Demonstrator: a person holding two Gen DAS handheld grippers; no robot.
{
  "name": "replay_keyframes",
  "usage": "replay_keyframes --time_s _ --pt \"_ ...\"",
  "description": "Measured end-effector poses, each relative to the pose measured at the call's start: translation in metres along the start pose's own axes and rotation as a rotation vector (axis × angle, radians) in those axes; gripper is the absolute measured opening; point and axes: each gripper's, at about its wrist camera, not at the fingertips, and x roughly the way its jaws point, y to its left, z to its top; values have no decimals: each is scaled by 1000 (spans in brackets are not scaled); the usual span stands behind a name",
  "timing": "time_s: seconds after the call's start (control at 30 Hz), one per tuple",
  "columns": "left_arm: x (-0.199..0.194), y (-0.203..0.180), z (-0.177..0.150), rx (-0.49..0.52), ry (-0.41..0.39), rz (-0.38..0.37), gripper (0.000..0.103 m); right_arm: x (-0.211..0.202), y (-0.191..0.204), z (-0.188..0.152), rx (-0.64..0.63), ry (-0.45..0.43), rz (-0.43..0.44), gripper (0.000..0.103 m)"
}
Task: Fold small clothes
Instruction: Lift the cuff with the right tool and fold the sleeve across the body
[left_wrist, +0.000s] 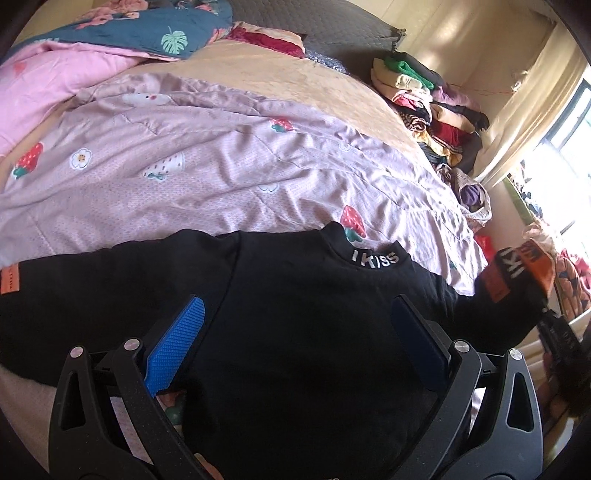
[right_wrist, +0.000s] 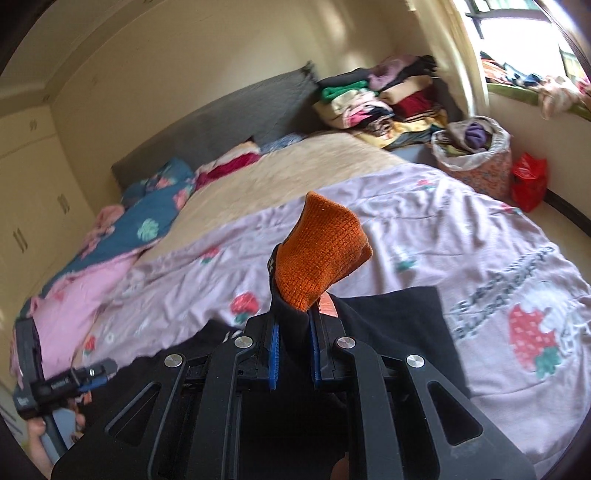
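While I hold the right tongs (right_wrist: 293, 343) clamped on the orange cuff (right_wrist: 321, 254) of the black top (left_wrist: 303, 332), that sleeve is lifted off the bed (left_wrist: 295, 77), I judge so it can be carried inward over the body for a fold. My left tongs (left_wrist: 295, 347) hang apart just above the chest, gripping nothing; whether the pads (left_wrist: 177, 347) brush the cloth I cannot tell. I read them as ready to pin or grab the body. The top lies spread front-up on the lilac strawberry quilt (left_wrist: 221, 162) at the near edge of the bed, collar far, other sleeve stretched left.

Writing: white "IKISS" on the collar (left_wrist: 375, 256); partial "IK" letters near the raised cuff; orange patch (left_wrist: 9, 280) on the left sleeve, text too small to read. Quilt has printed script at right, blurred, not legible.

Far right: stacked folded clothes (right_wrist: 380, 99), a full basket (right_wrist: 476, 158), a red bag (right_wrist: 528, 181).
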Motion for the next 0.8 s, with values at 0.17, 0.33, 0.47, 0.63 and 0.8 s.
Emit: replay_keyframes --time_s 0.17,0.33,0.47,0.63,0.8 --pt "9 15 0 -69 40 -136 95 28 35 -23 -55 53 18 12" --pt "18 21 -3 -98 60 -202 95 56 70 -47 -111 102 37 12" --pt "23 27 -4 -109 70 -238 95 76 93 -69 -150 148 57 12" --pt "35 42 -4 -157 98 -283 94 95 110 -94 -174 218 90 19" --pt "50 49 -8 -186 138 -311 92 92 124 -113 -223 270 185 43"
